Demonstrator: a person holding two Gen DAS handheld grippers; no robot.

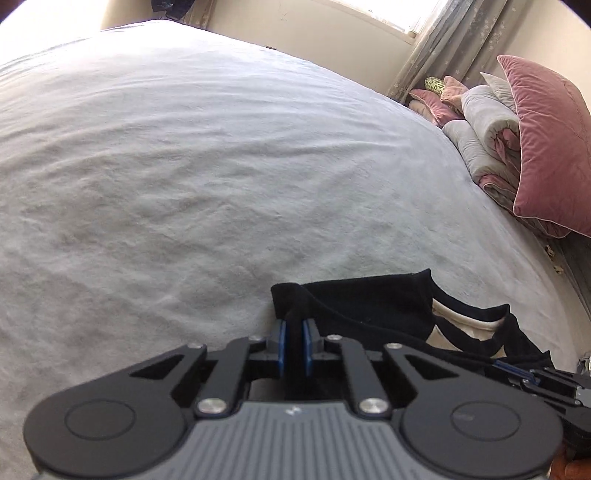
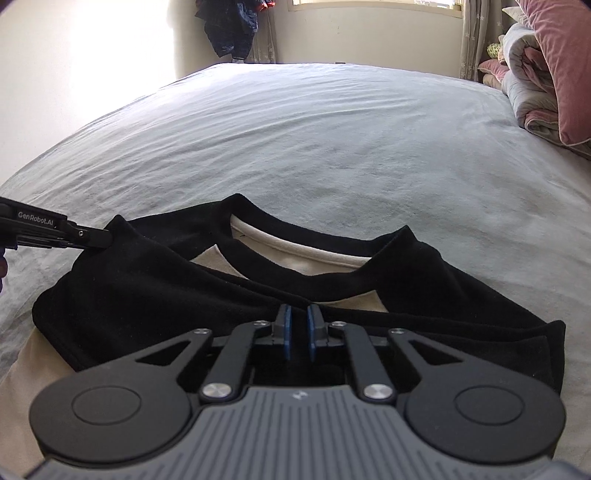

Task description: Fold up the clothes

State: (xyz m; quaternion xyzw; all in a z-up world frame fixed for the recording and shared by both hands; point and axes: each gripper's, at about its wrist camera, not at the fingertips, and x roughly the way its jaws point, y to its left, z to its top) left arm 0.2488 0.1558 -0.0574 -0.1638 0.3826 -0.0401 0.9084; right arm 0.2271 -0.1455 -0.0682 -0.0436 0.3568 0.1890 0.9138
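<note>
A black and cream shirt (image 2: 155,280) lies on the grey bed sheet (image 2: 332,147), neckline facing away, black sleeves folded in over the cream body. My left gripper (image 1: 294,325) is shut on the black fabric at the shirt's left shoulder (image 1: 354,299); it also shows in the right wrist view (image 2: 105,238) pinching that shoulder. My right gripper (image 2: 299,314) has its blue pads close together over the black fabric near the shirt's middle, apparently pinching it. It shows at the right edge of the left wrist view (image 1: 517,369).
Pink pillows (image 1: 550,147) and a folded grey quilt (image 1: 484,136) are stacked at the bed's right end. Dark clothes (image 2: 232,26) hang on the far wall by a curtained window (image 2: 373,3). The bed sheet (image 1: 184,166) stretches far ahead and left.
</note>
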